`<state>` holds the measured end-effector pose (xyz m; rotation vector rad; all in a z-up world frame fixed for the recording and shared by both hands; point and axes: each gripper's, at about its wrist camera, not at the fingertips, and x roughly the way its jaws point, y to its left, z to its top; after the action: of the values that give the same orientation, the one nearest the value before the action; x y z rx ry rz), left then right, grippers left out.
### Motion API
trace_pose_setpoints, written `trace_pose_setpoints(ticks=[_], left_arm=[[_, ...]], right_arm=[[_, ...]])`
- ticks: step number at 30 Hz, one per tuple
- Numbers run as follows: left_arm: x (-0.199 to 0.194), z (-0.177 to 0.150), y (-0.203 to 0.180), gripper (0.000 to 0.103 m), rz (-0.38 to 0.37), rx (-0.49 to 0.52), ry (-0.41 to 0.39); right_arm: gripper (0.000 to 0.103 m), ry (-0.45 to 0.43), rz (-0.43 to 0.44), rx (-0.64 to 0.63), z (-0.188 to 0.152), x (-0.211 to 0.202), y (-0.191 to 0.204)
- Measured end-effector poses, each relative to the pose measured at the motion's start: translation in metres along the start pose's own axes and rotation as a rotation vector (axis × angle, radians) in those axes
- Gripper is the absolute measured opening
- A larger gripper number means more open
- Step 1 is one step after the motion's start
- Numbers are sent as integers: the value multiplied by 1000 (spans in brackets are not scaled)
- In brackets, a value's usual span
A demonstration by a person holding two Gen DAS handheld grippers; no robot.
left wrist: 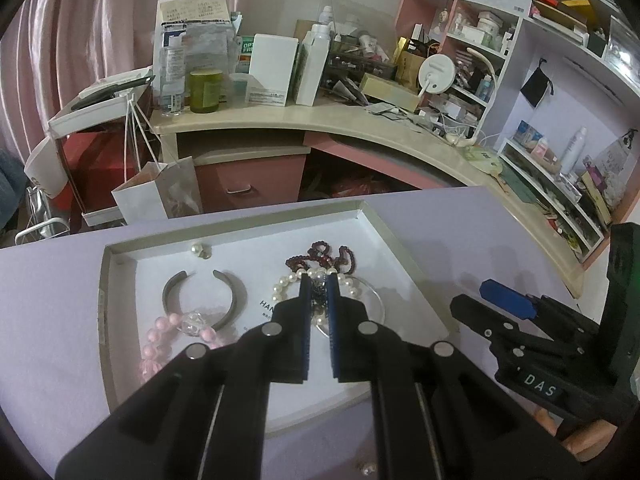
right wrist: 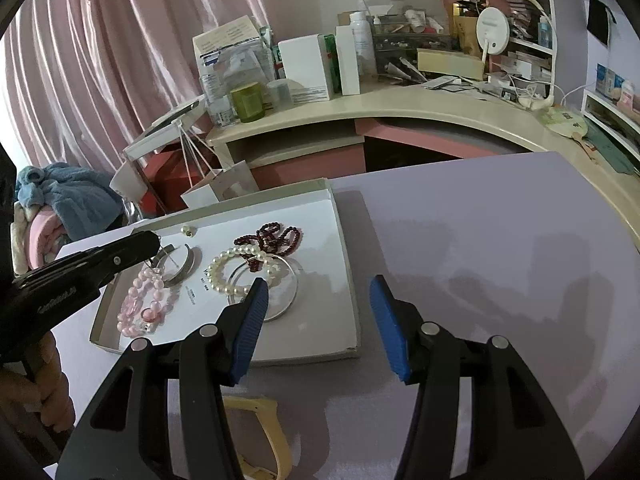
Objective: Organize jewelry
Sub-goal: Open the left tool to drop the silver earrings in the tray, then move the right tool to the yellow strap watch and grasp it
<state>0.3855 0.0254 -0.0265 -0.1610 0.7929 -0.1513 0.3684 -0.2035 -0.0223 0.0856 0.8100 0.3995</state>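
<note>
A shallow white tray (left wrist: pixel 120 320) (right wrist: pixel 344 280) lies on the lilac table. In it are a grey cuff bangle (left wrist: pixel 236 300) (right wrist: pixel 188 266), a pink bead bracelet (left wrist: pixel 160 340) (right wrist: pixel 138 300), a white pearl bracelet (left wrist: pixel 280 286) (right wrist: pixel 224 276), a dark red bead strand (left wrist: pixel 320 254) (right wrist: pixel 276 238), a clear ring bangle (left wrist: pixel 376 300) (right wrist: pixel 290 292) and a pearl earring (left wrist: pixel 199 250) (right wrist: pixel 186 232). My left gripper (left wrist: pixel 319 280) hovers over the pearl bracelet, jaws nearly closed with a small dark piece between them. My right gripper (right wrist: pixel 316 292) is open and empty near the tray's right edge.
A yellow band (right wrist: pixel 260 436) lies on the table below the right gripper. A small pearl piece (left wrist: pixel 368 470) lies near the table's front. Behind stands a cluttered beige desk (left wrist: pixel 360 128) with bottles, boxes and a round mirror (left wrist: pixel 437 74). A paper bag (left wrist: pixel 156 196) hangs at the left.
</note>
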Motion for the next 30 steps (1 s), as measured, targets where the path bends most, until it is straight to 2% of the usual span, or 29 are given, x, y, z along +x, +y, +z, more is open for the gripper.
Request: trace_pose_setpoints(ticks=[4,5,6,8,10,12,22,30], left_arm=[[5,-2,1,9,-4,-6,10],[6,-2,2,12,2,-8,13],[7,-3,4,26,9,-12,15],[5,-4,8,46,29,-32,1],[0,-5,13,47,30,-51,-10],[-6,-6,19,55,42,-74,-22],[-56,-26,51,67,134,-193,-85],[-106,-61,67,73,209,-269,-117]], right_arm=[[55,1,3,6,-1,-1,-1],[55,1,4,6,-2,-1,-1],[55,1,6,4,-2,-1,0],[55,1,7,3,-3,-2,0],[55,2,8,4,-4,-2,-1],[55,7,8,9,-6,-3,-2],[55,20,34,-6,-20,-18,3],[55,41,70,-38,-40,-35,18]])
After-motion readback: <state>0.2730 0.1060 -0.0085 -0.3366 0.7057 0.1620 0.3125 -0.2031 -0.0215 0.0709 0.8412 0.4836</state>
